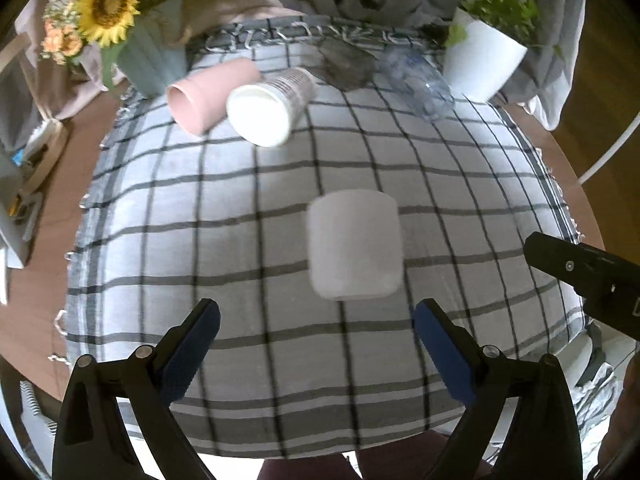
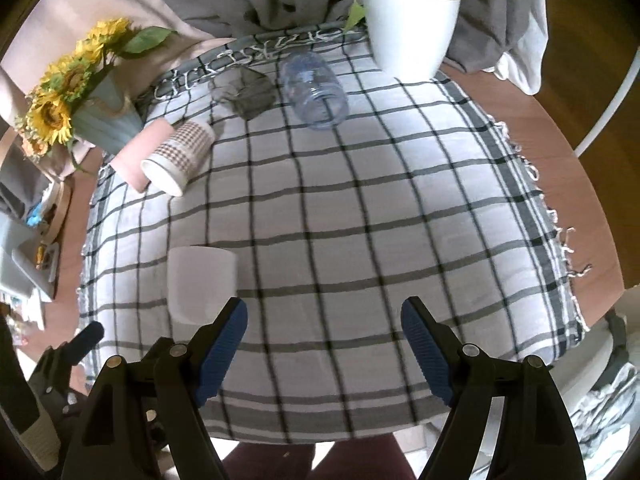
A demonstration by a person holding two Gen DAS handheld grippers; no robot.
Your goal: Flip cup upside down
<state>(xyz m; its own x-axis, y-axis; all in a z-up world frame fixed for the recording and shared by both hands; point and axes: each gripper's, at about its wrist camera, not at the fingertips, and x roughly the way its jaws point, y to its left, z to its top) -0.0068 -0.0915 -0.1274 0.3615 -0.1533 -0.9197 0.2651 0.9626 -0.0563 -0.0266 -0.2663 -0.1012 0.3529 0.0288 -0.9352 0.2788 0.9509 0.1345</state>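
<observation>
**White cup free on cloth, both grippers open — grasp notes**

Far left: a sunflower vase (image 1: 152,64) stood at the cloth's back corner. Beside it a pink cup (image 1: 208,94) and a patterned cup (image 1: 272,108) lay on their sides, touching, mouths toward the camera. Further right along the back edge: a dark glass (image 1: 344,66), a clear jar (image 1: 416,82) on its side, then a white plant pot (image 1: 480,60).

The white cup (image 1: 355,245) sat on the checked cloth (image 1: 200,240) near the front, apart from everything else. Blurred; I could not tell whether its mouth faced up or down.

Left gripper (image 1: 316,350): fingers spread wide, holding nothing, cup just ahead of the gap and slightly right of centre. Right gripper (image 2: 324,350): likewise spread and empty, with the cup (image 2: 202,284) just off its left finger (image 2: 224,348).

Handling judgement: matte, plain wall, probably ceramic or thick plastic — stiff, moderately light, breakable if dropped. Smooth sides may slip against the ribbed pads. Best hold looked to be across the mid-wall, jaws square to the body, leaving room to rotate before setting down. The soft cloth could bunch under the rim.
</observation>
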